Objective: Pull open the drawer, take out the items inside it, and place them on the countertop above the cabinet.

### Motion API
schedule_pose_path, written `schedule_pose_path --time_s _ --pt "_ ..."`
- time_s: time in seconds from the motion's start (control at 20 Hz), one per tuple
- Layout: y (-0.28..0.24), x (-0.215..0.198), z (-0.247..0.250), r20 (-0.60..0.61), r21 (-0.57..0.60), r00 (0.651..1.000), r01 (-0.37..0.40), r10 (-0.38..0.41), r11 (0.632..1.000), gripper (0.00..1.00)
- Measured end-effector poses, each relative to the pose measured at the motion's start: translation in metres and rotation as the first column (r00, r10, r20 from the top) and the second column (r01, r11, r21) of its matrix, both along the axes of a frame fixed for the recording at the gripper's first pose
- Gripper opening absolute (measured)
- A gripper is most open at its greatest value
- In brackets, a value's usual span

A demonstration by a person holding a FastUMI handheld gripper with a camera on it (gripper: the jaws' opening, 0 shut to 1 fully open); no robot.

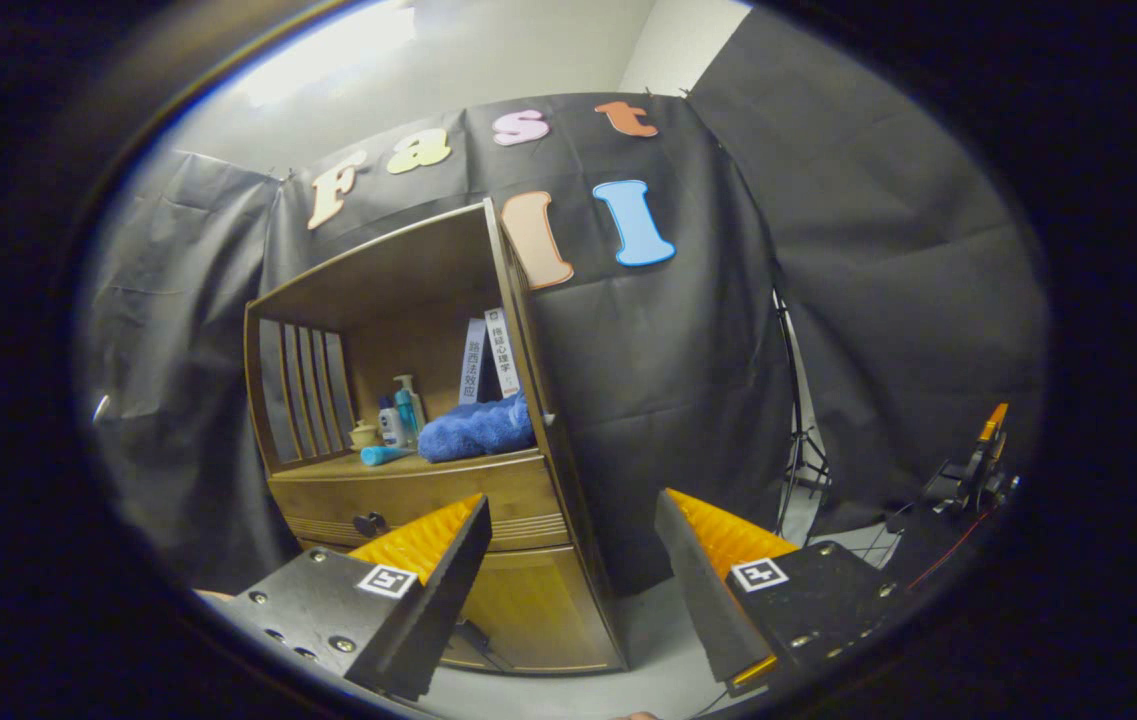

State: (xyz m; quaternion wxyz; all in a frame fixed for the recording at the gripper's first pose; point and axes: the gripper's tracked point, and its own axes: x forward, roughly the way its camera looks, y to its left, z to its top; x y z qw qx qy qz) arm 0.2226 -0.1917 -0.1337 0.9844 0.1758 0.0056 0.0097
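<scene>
Wooden cabinet (448,470) stands ahead of you, its drawer (428,505) closed. Your gripper (573,545) is spread wide, grasping nothing. Blue towel (478,430) lies on the countertop (398,465).

I saw a blue towel (476,428) bunched on the shelf, with a small cream jar (364,434), two pump bottles (400,410) and a blue tube (383,455) lying just beside it. Two upright books (488,358) stood behind the towel. A light stand (805,440) rose against the black cloth.
</scene>
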Motion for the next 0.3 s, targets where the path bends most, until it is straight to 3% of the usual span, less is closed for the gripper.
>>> schedule_pose_path --time_s 0.3 --pt "-0.0018 -0.0011 -0.0022 -0.02 0.012 1.0 0.006 -0.006 1.0 0.98"
